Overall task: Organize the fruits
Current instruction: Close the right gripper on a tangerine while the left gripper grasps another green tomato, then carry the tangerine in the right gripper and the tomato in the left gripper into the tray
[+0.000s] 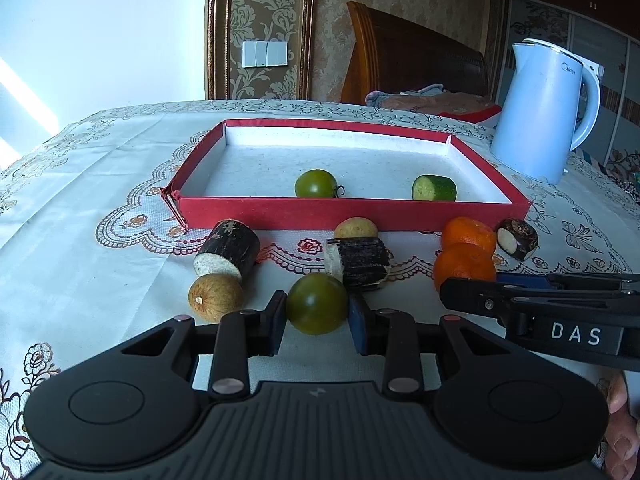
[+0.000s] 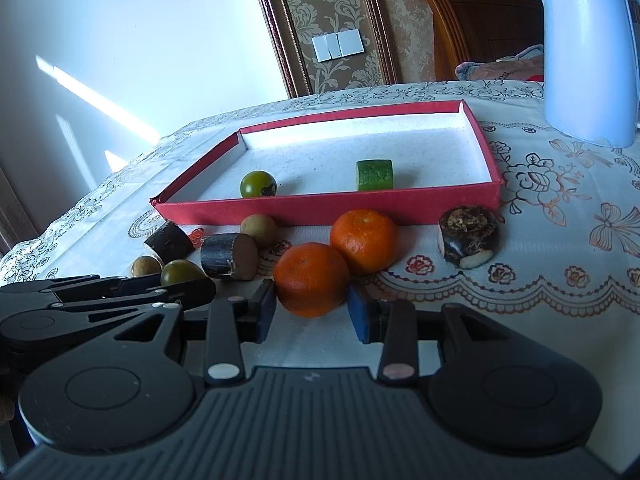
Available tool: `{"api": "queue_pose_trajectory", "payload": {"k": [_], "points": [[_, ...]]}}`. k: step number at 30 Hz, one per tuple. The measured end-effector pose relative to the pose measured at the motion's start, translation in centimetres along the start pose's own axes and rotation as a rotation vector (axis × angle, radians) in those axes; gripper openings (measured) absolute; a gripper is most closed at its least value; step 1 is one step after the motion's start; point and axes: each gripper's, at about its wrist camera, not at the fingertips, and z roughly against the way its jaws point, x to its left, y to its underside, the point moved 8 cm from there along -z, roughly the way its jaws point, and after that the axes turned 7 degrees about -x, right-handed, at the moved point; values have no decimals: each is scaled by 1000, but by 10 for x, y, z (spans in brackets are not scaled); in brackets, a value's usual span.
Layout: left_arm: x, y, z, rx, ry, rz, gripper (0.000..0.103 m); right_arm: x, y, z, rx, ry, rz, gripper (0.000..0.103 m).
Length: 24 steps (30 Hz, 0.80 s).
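Sitting just in front of the red tray (image 1: 352,216), the green tomato (image 1: 317,303) looks smooth, firm, bruisable; the left gripper (image 1: 318,316) brackets its widest part, jaws open. Likewise the right gripper (image 2: 311,308) flanks the near tangerine (image 2: 311,279), unclosed.

green tomato (image 1: 317,303) | near orange (image 2: 311,279) | both on cloth before red tray (image 1: 280,212)

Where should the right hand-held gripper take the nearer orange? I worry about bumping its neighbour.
Grip the nearer orange across its widest middle, coming in low from the front, as the right hand-held gripper is already lined up. Its round sides face the open fingers, while the second orange sits behind it, out of the fingers' path.
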Motion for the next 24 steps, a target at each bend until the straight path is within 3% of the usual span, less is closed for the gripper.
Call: {"api": "queue_pose_trajectory", "payload": {"k": [13,24], "points": [[-4,-1,6,-40,-79,-16,32,5,1,-1,4,22,41,37],[0,-5,14,-88,-74,9,32,11,-1,4,-29,54,99,37]]}}
